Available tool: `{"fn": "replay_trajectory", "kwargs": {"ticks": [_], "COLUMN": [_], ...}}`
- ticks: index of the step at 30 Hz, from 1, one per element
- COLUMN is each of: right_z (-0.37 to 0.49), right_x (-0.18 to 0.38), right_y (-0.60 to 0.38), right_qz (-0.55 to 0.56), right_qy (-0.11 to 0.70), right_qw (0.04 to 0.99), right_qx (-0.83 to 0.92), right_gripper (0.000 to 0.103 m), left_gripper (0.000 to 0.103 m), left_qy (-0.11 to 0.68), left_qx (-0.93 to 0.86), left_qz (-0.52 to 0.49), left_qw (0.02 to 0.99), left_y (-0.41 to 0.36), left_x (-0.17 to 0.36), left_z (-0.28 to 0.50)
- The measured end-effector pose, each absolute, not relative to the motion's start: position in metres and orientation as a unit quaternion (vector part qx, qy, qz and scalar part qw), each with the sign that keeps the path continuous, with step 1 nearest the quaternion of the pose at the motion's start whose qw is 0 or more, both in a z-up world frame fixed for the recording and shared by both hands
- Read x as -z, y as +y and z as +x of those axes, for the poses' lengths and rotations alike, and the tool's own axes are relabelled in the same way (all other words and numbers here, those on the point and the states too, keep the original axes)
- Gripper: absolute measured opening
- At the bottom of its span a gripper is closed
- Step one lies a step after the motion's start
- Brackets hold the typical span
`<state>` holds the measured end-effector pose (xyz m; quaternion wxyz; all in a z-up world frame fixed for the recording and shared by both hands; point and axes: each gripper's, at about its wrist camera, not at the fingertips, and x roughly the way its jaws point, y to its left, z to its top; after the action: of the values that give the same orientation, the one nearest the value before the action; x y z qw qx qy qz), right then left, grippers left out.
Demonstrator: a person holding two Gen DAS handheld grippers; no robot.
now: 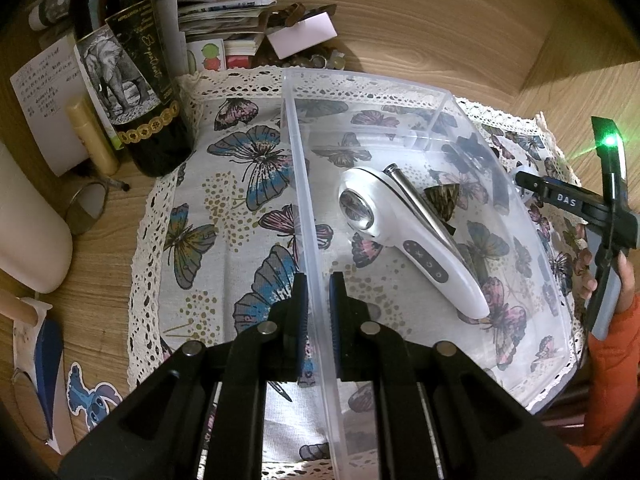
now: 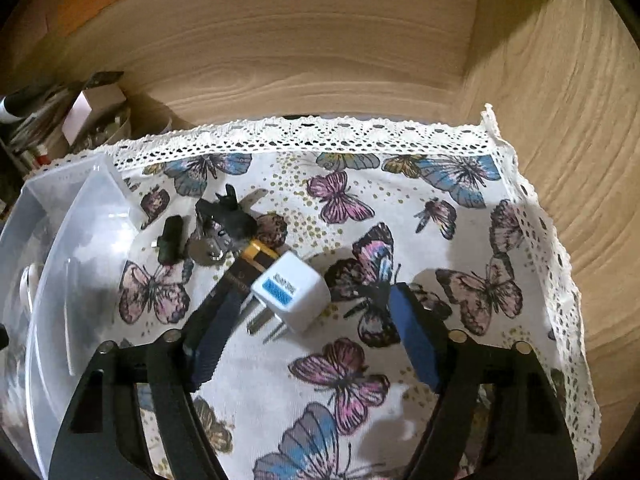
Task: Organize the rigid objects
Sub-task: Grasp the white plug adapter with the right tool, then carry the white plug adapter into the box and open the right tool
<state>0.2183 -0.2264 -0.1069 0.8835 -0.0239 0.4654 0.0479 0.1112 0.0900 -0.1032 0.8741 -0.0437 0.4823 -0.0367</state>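
Observation:
A clear plastic bin (image 1: 520,216) sits on the butterfly cloth (image 1: 224,240). My left gripper (image 1: 319,320) is shut on the bin's left wall (image 1: 304,208). Inside lie a white handheld device (image 1: 400,232), a silver pen (image 1: 420,204) and a small dark cone-shaped piece (image 1: 442,200). My right gripper (image 2: 308,332) is open just above the cloth, its fingers either side of a white plug adapter (image 2: 292,292) without touching it. Beyond the adapter lie a battery (image 2: 256,256), keys with a dark fob (image 2: 224,224) and a small black piece (image 2: 170,240). The bin (image 2: 72,264) shows at left.
A wine bottle (image 1: 132,80), papers (image 1: 224,12), a lip-balm tube (image 1: 94,136), a white cylinder (image 1: 28,232) and a small round mirror (image 1: 86,208) crowd the wooden desk left of the cloth. Wooden walls (image 2: 320,48) close the back and right. The cloth's lace edge (image 2: 540,240) runs along the right.

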Motion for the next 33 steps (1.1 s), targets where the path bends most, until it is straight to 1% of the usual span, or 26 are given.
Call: {"fn": "replay_trajectory", "kwargs": {"ticks": [1,2,3,7,10,21,28,33], "right_z": [0.22,0.222,0.223,0.223,0.221,0.2,0.182,0.17], "right_x": [0.108,0.108,0.11,0.109,0.104,0.063,0.032,0.02], "right_y": [-0.225,-0.222,-0.222,-0.221,-0.222,-0.205,-0.17,-0.142], "right_qz": [-0.03,-0.035,-0.038,-0.043,-0.04,-0.048,-0.054,-0.062], "right_qy": [0.467,0.471,0.473,0.467,0.462,0.412,0.362,0.342], "right_qw": [0.882,0.88,0.878,0.881,0.884,0.905,0.92,0.92], "right_qx": [-0.05,-0.055,-0.057,-0.057,-0.057,-0.09,-0.141,-0.183], "right_gripper": [0.057,0.042,0.036,0.034,0.026,0.026,0.026,0.026], "left_gripper": [0.009,0.009,0.009,0.009,0.009,0.009,0.009,0.009], "left_qy": [0.481,0.48,0.478,0.476,0.477,0.478,0.478,0.478], "left_qx": [0.036,0.036,0.035,0.034,0.034,0.034,0.034,0.034], "left_qz": [-0.043,-0.042,-0.041,-0.04,-0.04,-0.038,-0.038,-0.038], "left_qw": [0.875,0.876,0.877,0.878,0.877,0.877,0.877,0.877], "left_y": [0.09,0.089,0.089,0.088,0.088,0.088,0.088,0.088], "left_x": [0.103,0.102,0.101,0.101,0.101,0.1,0.1,0.1], "left_z": [0.111,0.111,0.11,0.108,0.11,0.11,0.11,0.11]}}
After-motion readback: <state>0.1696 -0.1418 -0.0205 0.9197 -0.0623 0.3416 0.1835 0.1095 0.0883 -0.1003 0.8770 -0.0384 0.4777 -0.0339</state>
